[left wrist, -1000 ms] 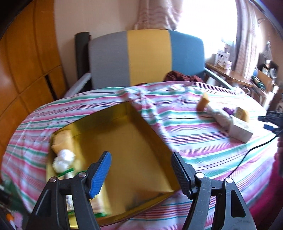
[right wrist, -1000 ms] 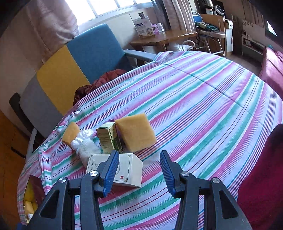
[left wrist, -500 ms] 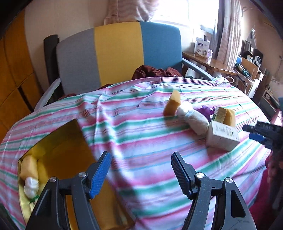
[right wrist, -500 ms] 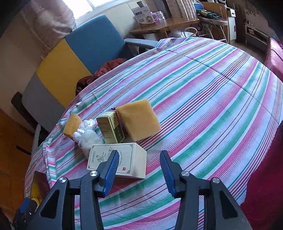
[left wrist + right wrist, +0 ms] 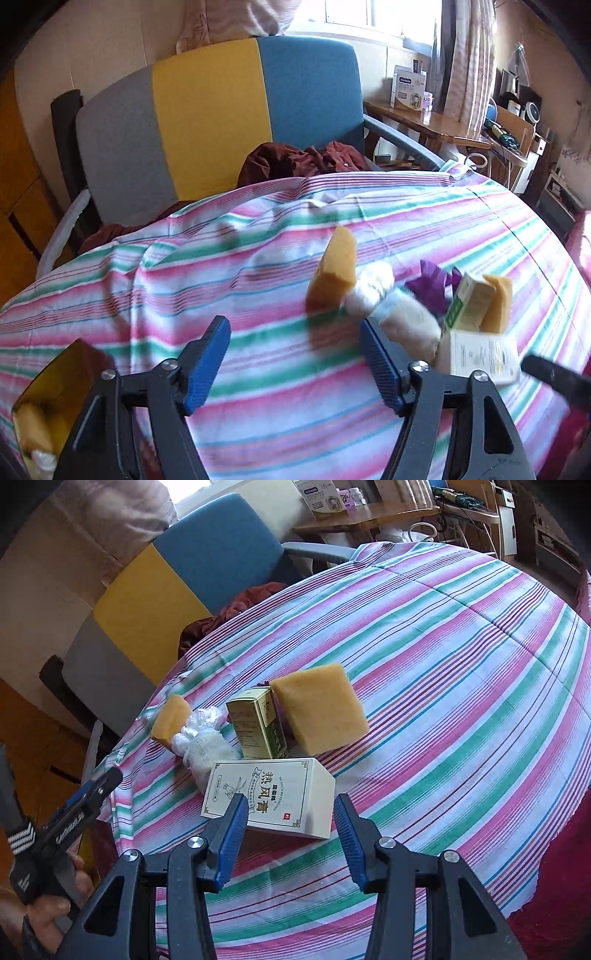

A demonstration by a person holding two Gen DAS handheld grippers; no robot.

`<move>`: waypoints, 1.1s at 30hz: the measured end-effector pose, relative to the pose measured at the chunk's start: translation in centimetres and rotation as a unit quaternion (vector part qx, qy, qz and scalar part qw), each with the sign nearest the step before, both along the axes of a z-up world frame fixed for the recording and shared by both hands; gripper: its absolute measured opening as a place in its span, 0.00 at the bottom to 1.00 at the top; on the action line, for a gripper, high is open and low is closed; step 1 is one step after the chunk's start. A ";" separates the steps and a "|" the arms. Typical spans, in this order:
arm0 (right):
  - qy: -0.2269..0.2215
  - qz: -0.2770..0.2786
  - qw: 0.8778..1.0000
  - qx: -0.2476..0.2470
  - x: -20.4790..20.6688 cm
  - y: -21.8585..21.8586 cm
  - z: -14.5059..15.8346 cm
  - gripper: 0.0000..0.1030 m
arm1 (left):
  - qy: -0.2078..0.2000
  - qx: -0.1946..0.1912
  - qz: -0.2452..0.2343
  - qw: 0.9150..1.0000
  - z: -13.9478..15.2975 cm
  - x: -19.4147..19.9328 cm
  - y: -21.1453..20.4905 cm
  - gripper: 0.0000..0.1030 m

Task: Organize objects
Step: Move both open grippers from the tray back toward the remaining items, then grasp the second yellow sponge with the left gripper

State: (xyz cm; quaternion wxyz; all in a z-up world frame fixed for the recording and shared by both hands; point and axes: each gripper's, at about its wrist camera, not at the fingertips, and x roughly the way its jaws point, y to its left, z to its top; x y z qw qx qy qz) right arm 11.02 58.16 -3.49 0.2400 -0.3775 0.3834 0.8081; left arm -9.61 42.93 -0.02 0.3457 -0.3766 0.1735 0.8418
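- We see our left gripper (image 5: pixel 295 360) low over the striped tablecloth (image 5: pixel 258 369), its jaws opening with only cloth between them.
- From its view, a small sponge (image 5: pixel 334 267) stands on edge at about one o'clock, touching a white cloth roll (image 5: pixel 391 306) that lies toward two o'clock.
- Beyond the roll a purple wrapper (image 5: pixel 430 286) shows, then a green-and-gold box (image 5: pixel 469 304) and a larger sponge (image 5: pixel 498 304) leaning against it.
- A white box (image 5: pixel 480 356) lies flat at three o'clock, just beside the roll's near end.
- A gold tray (image 5: pixel 51 384) sits at eight o'clock in that view; a sponge and something white lie in it.
- Our right gripper (image 5: pixel 290 829) hangs with its jaws apart and nothing clamped, above the near edge of the white box; its left pad overlaps the box's printed top, though we cannot tell if it touches.
- In the right view the box cluster fills twelve o'clock, so the roll and both sponges sit behind the white box.
- A person's hand (image 5: pixel 48 897) holds the left gripper at eight o'clock there.
- A grey, yellow and blue chair (image 5: pixel 221 110) stands behind the table, with dark red clothing (image 5: pixel 303 158) on its seat.
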 end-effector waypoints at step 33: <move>0.015 -0.033 0.997 -0.064 0.3 2.1 -2.1 0.59 | -0.090 0.017 -0.055 0.994 -2.9 4.9 -4.8 0.31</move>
